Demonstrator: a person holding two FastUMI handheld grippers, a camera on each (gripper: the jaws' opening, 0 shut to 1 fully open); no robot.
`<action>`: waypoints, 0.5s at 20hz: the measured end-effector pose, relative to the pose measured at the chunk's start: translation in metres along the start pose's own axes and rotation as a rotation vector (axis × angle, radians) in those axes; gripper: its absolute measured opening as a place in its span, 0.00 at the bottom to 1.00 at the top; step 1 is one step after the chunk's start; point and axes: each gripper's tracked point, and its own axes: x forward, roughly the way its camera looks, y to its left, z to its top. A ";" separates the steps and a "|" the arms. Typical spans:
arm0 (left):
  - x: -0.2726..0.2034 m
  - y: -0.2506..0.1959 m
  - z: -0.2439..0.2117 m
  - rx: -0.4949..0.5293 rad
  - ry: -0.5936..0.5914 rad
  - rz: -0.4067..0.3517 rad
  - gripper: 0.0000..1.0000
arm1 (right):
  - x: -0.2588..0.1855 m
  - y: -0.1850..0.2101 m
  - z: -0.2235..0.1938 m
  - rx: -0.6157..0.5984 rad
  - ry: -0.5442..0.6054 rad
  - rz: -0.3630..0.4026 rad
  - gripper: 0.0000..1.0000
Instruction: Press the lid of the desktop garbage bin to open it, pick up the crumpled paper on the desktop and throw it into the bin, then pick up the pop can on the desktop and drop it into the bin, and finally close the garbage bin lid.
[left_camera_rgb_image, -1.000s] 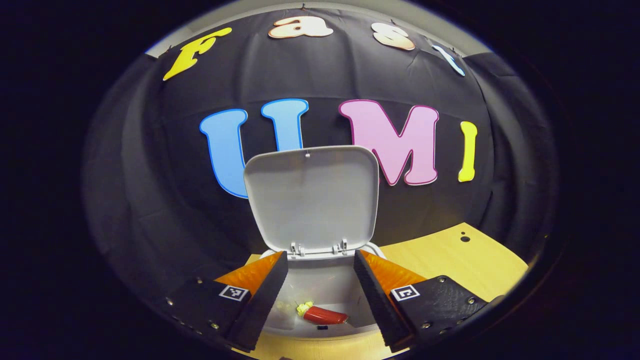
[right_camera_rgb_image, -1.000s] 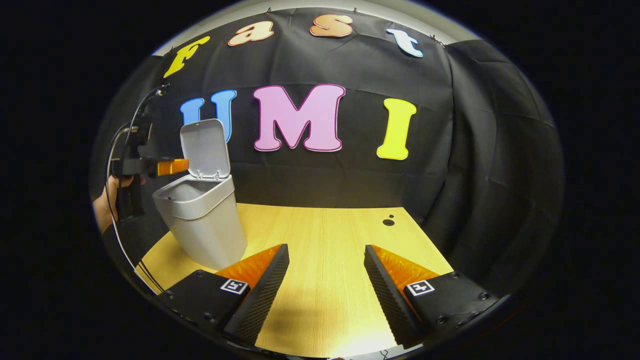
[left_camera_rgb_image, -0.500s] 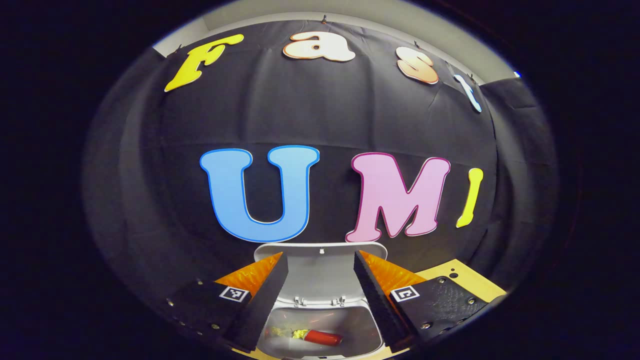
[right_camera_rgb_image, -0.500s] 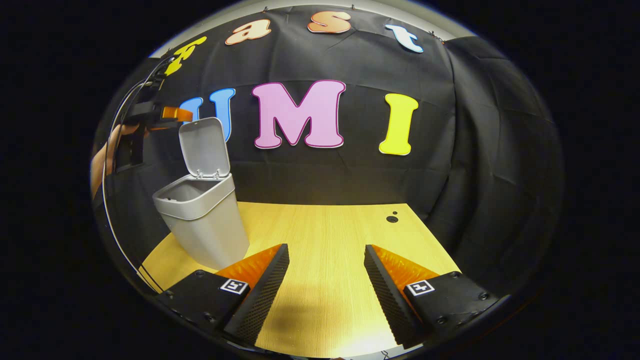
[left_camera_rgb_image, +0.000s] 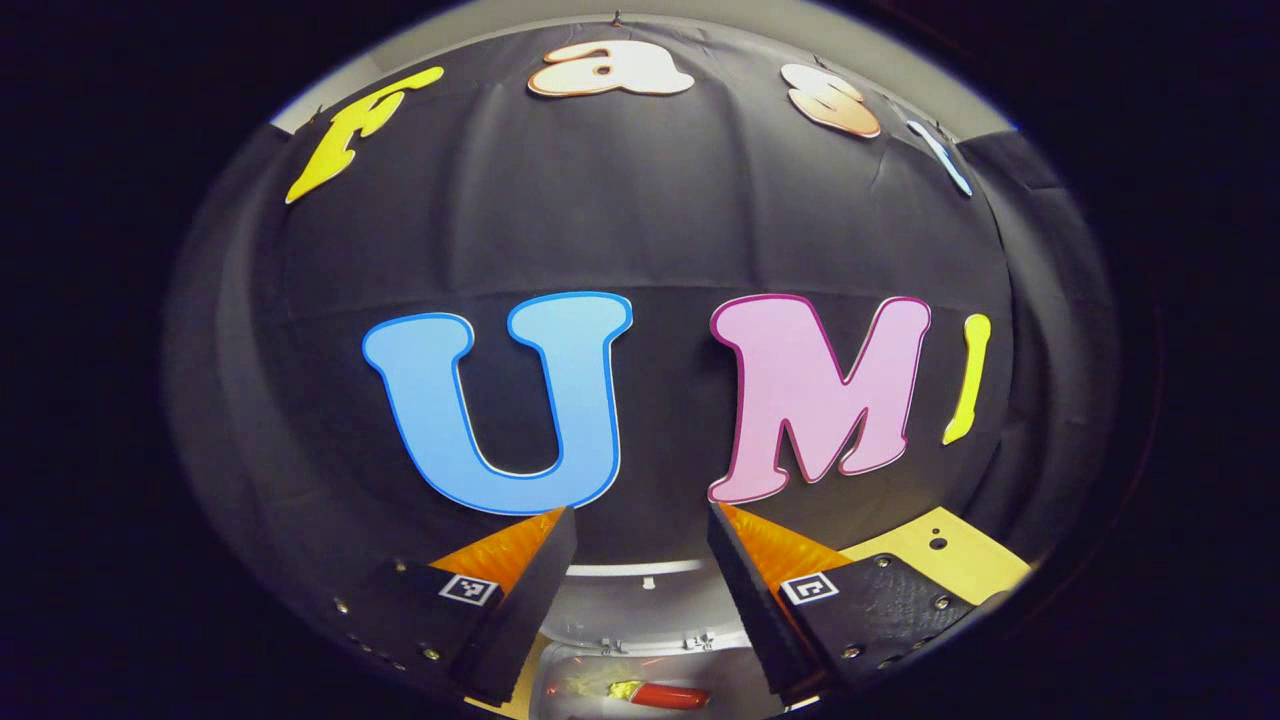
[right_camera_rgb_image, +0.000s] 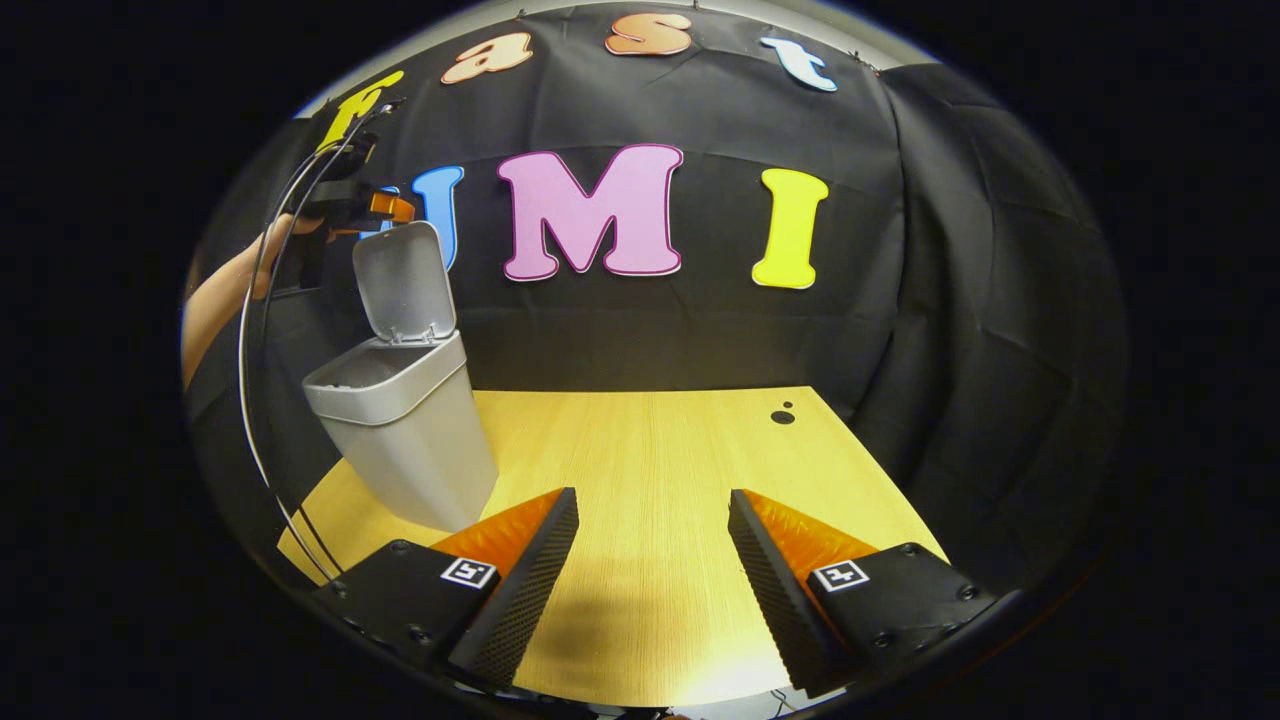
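The left gripper (left_camera_rgb_image: 640, 600) hangs above the top edge of the upright lid (left_camera_rgb_image: 640, 585), fingers spread wide and holding nothing. Under them the garbage bin (left_camera_rgb_image: 640, 670) stands open, and the red pop can (left_camera_rgb_image: 670, 695) lies on its floor next to a yellowish scrap that is probably the crumpled paper (left_camera_rgb_image: 620, 688), though it is too small to be sure. With both items apparently inside, closing the lid is judged to be the step in hand, which would explain why the gripper sits high, just over the lid's free edge, ready to push it forward and down.

In the right gripper view the bin stands at the left end of the bench (right_camera_rgb_image: 660, 460), with a hand (right_camera_rgb_image: 275, 250) holding the left gripper beside the lid's top. The right gripper (right_camera_rgb_image: 650, 570) waits low over the bare bench, fingers wide apart and empty, well clear of the bin so as not to obstruct the closing.
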 end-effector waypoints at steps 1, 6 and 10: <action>0.003 -0.001 0.000 -0.007 -0.005 -0.005 0.88 | 0.001 -0.001 -0.001 -0.001 0.002 -0.002 0.98; -0.008 0.000 -0.007 -0.067 0.013 -0.025 0.88 | 0.004 0.005 -0.004 -0.008 0.017 0.007 0.98; -0.045 -0.005 -0.024 -0.061 0.009 -0.028 0.89 | 0.009 0.019 -0.006 -0.042 0.027 0.035 0.98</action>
